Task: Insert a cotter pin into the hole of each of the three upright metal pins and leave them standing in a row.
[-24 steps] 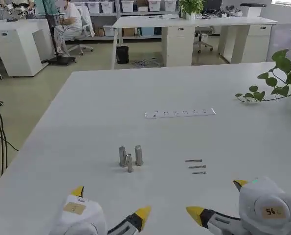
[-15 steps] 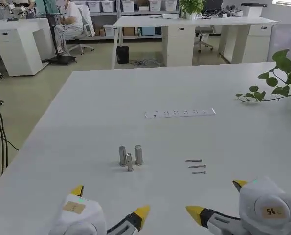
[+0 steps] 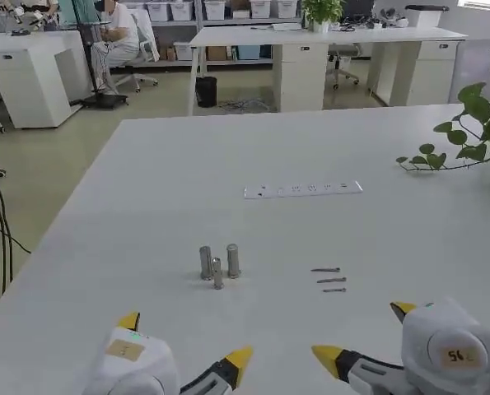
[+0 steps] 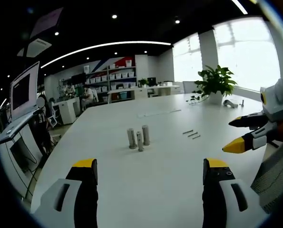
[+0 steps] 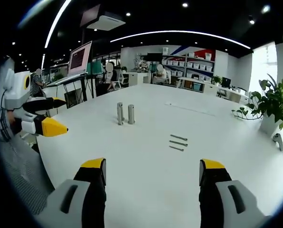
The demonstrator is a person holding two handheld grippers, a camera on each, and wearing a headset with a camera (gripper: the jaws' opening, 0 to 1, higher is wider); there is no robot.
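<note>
While I hold both tongs low, workbench point(image 3: 146, 206): a broad white surface that carries everything I am working with.
Plant point(image 3: 475, 123): green and leafy, at the right edge of the surface, with one sprig trailing inward.
Left gripper point(image 3: 184, 339): over the near edge, left of centre. In its own view point(image 4: 150, 164) I see the yellow-tipped jaws spread wide with nothing between them, pointing at the metal pins.
Right gripper point(image 3: 365, 333): over the near edge, right of centre. Its own view point(image 5: 152, 164) shows the jaws spread just as wide and empty. The two grippers are well apart, tips angled toward each other.
Power strip point(image 3: 304, 189): white, lying flat about mid-surface, parallel to the far edge.
Metal pins point(image 3: 217, 265): three short grey cylinders, upright in a tight cluster between the power strip and the near edge, slightly left of centre. Two stand side by side and the third stands just in front of the gap between them. I cannot tell whether they touch. I also see them from the left gripper point(image 4: 138, 138).
Cotter pins point(image 3: 331, 280): three thin ones, lying flat and parallel, one behind another, to the right of the metal pins and apart from them, ahead of the right gripper.
</note>
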